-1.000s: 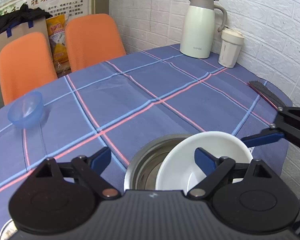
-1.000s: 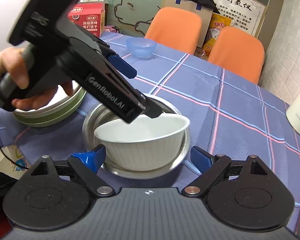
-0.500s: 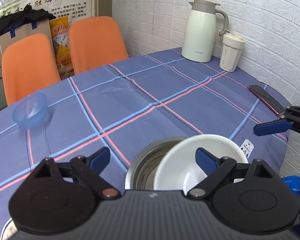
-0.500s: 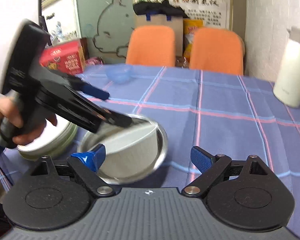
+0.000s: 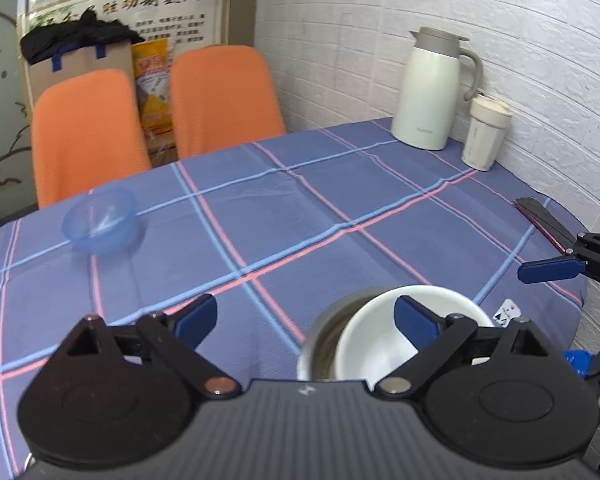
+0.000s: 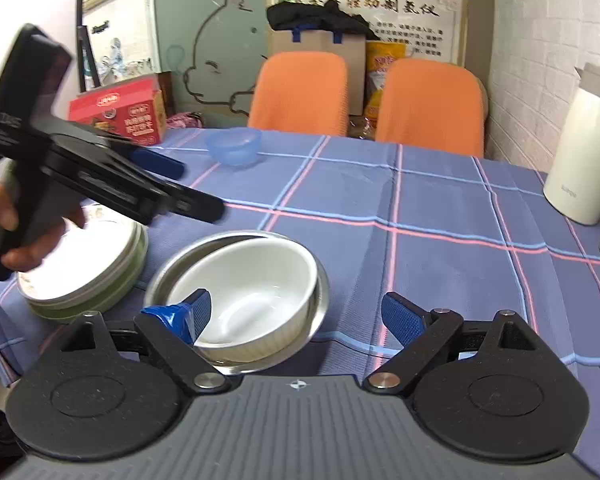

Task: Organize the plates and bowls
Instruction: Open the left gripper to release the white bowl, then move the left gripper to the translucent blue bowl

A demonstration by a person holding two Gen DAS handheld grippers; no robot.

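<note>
A white ribbed bowl [image 6: 256,300] sits tilted inside a steel bowl [image 6: 316,320]. Beside them lies a stack of pale plates [image 6: 88,268]. A translucent blue bowl [image 6: 234,145] stands upright, well apart.

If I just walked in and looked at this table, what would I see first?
Probably the shiny white bowl sitting inside a metal bowl near the front edge of the blue checked tablecloth, with a stack of plates just to its left. Far across the table sits a little blue bowl all alone, in front of two bright orange chairs. Both black grippers hover with jaws open, holding nothing.
</note>
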